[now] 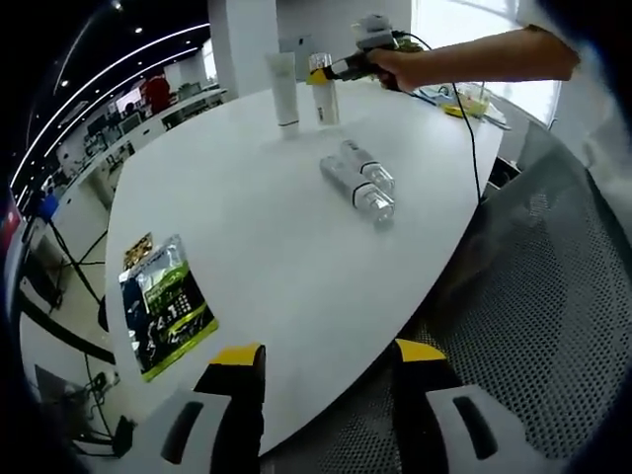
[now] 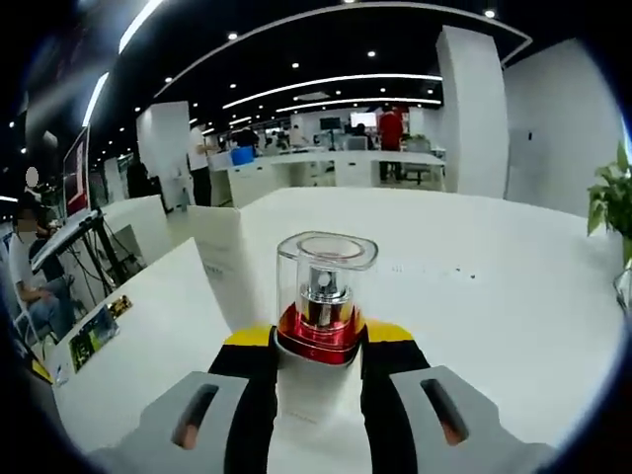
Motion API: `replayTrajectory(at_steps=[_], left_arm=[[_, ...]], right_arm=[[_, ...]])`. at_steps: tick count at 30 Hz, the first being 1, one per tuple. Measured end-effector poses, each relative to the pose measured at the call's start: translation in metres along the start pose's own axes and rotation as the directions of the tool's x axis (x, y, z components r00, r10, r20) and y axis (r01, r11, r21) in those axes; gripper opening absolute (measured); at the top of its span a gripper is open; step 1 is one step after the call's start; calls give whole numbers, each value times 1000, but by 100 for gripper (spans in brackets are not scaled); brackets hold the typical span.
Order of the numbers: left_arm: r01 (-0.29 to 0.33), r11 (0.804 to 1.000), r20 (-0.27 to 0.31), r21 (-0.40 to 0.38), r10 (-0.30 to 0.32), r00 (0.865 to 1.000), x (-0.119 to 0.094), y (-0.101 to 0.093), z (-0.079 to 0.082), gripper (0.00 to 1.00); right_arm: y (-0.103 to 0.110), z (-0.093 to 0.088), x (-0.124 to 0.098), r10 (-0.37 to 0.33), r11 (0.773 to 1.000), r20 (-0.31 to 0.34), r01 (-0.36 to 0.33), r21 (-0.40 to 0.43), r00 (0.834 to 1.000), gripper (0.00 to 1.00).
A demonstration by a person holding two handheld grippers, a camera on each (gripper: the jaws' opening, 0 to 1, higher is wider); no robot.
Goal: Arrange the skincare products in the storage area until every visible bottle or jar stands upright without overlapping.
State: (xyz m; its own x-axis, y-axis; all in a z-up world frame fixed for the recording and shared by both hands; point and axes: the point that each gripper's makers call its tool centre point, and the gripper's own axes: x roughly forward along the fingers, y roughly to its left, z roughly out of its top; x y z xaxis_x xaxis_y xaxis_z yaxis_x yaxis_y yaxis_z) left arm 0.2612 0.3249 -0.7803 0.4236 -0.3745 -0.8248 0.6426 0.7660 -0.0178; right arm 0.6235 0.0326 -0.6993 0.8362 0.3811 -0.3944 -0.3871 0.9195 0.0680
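Left gripper view: the left tongs (image 1: 326,380) are spread, nothing between the 2 jaws, held low over the near edge of the white worktop (image 1: 267,247). On the worktop, well ahead of the jaws, 2 clear bottles (image 1: 359,185) lie on their sides, side by side and touching. At the far side a white tube (image 1: 283,87) stands upright on its cap. Just beside it stands a spray bottle (image 1: 323,91), upright, with the right tongs (image 1: 326,71) pinching it near the top; a person's hand (image 1: 395,67) and forearm reach in from the right to hold that tool. A green and black sachet (image 1: 166,306) lies flat near the worktop's left edge, apart from all bottles. A grey mesh chair back (image 1: 533,296) sits to the right of the worktop.

Right gripper view: the right tongs (image 2: 318,348) are pressed onto the spray bottle (image 2: 322,296), 1 jaw on each side, at the level of its red collar. Its clear cap shows a metal pump inside. The bottle is upright, its white body running down between the jaws. The white tube (image 2: 219,259) stands just to its left. Beyond is an open office with seated and standing people.
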Motion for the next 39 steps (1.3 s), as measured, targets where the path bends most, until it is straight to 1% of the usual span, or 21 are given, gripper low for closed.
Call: replayTrajectory(at_steps=[3,6,12,13,14,19,21,22,24,30,31,32,33,36,38,39], left_arm=[[2,1000,-3,-4,-2,1000,0,0,0,53],[3,1000,-7,-2,-3,1000,0,-1,-1,53],[-1,1000,-9,-9,1,1000,1,1,-1,53],[0,1000,-15,-8,0,1000,1,0,-2,53],[0,1000,-18,-5,0,1000,1,0,-2,53],[-6,1000,-26,5,7,1000,2,2,-4,53],[-12,1000,-3,7,12,1000,0,3,0,53],[-12,1000,1,4,12,1000,0,3,1,53],[-13,1000,3,2,13,1000,0,3,1,53],[-18,1000,4,9,18,1000,0,4,1,52],[-20,1000,-5,15,20,1000,0,4,-1,52],[-25,999,-40,27,26,999,2,6,-7,51],[-24,999,-48,27,25,999,3,5,-8,51],[-20,1000,-7,16,21,1000,0,5,-2,51],[-17,1000,-21,10,17,1000,2,4,-4,51],[-16,1000,-26,14,16,1000,2,4,-5,51]], right_arm=[[-1,1,9,-7,1000,-5,6,-11,1000,29],[-2,2,16,-17,999,-4,17,-50,1000,29],[-7,1,20,-40,998,19,41,-49,999,29],[-7,0,20,-42,997,21,44,-62,999,29],[-6,3,20,-47,996,45,51,-76,998,29],[-2,2,19,-62,991,88,72,-110,994,30],[-1,2,17,-69,989,119,83,-121,991,30],[0,2,17,-70,988,123,86,-128,990,31],[6,2,11,-72,986,125,89,-140,990,31],[10,3,5,-68,981,112,87,-172,991,31],[10,4,4,-67,981,113,87,-175,991,31],[10,4,3,-67,981,113,86,-175,991,31],[11,4,3,-67,981,113,86,-174,991,31],[12,2,1,-69,979,111,88,-182,991,31],[13,1,0,-66,981,107,84,-175,992,31],[13,2,-1,-62,984,114,80,-161,992,31]])
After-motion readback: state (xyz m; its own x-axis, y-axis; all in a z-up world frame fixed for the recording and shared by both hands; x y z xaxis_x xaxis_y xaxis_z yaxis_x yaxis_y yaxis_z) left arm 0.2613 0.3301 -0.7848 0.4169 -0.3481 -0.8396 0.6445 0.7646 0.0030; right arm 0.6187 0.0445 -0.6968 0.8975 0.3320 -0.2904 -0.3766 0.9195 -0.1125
